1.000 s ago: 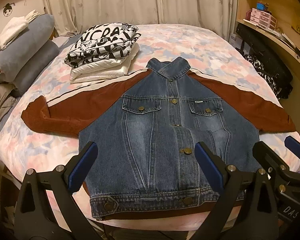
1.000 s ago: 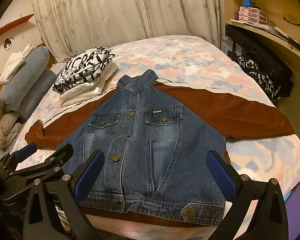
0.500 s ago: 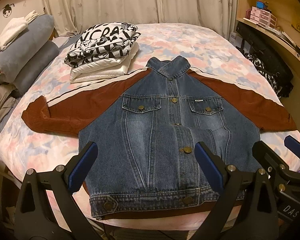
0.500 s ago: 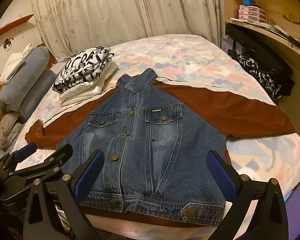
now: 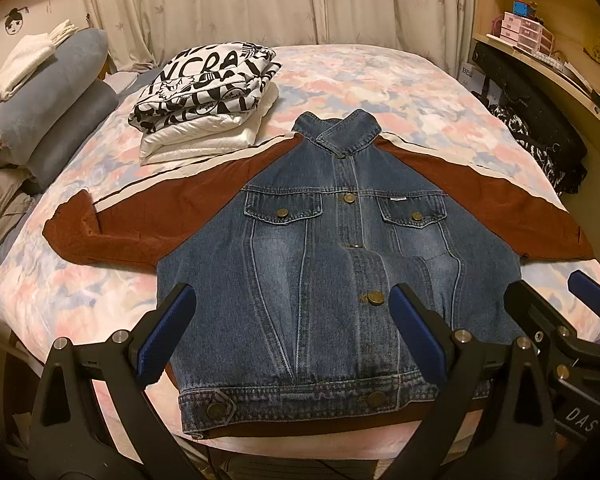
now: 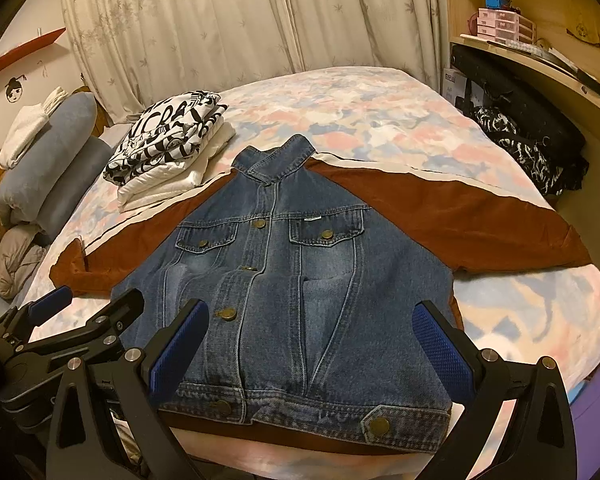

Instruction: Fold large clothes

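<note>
A blue denim jacket (image 5: 332, 264) (image 6: 300, 288) with rust-brown sleeves lies flat and front-up on the bed, buttoned, collar away from me, both sleeves spread out sideways. Its hem sits at the bed's near edge. My left gripper (image 5: 294, 334) hovers open over the jacket's lower left part, nothing between its blue pads. My right gripper (image 6: 310, 344) hovers open above the hem on the right half, also holding nothing. Each gripper shows at the edge of the other's view: the right gripper (image 5: 556, 312) and the left gripper (image 6: 88, 304).
A stack of folded clothes (image 5: 208, 92) (image 6: 172, 144), black-and-white print on top, lies beyond the left sleeve. Grey pillows (image 5: 48, 100) pile at the bed's left. A wooden desk with shelves (image 5: 548, 52) and dark bags (image 6: 528, 136) stand right. Curtains (image 6: 240, 20) hang behind.
</note>
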Demonstrator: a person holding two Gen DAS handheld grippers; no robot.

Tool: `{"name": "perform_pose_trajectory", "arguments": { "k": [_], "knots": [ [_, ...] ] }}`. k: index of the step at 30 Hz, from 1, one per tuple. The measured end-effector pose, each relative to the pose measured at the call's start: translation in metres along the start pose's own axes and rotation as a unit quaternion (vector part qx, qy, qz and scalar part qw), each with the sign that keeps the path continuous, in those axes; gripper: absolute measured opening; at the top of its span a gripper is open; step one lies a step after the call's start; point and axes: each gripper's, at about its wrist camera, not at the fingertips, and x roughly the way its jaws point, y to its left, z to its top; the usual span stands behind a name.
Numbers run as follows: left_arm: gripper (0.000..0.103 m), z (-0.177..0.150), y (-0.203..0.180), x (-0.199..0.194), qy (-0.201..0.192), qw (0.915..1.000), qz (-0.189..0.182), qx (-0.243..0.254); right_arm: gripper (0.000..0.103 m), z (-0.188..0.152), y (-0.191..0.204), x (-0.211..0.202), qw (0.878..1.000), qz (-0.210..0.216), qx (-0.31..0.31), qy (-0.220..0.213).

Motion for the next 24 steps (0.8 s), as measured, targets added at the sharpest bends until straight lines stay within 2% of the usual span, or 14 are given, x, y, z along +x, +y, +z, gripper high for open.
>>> {"name": "perform_pose_trajectory", "arguments": {
  "k": [24],
  "knots": [
    [0.096,0.0052,-0.0022,-0.0001,0.002,0.9998,-0.010,0.017,0.103,0.0011,-0.0004,0.0048,1.000,-0.003,0.000,0.002]
  ]
}}
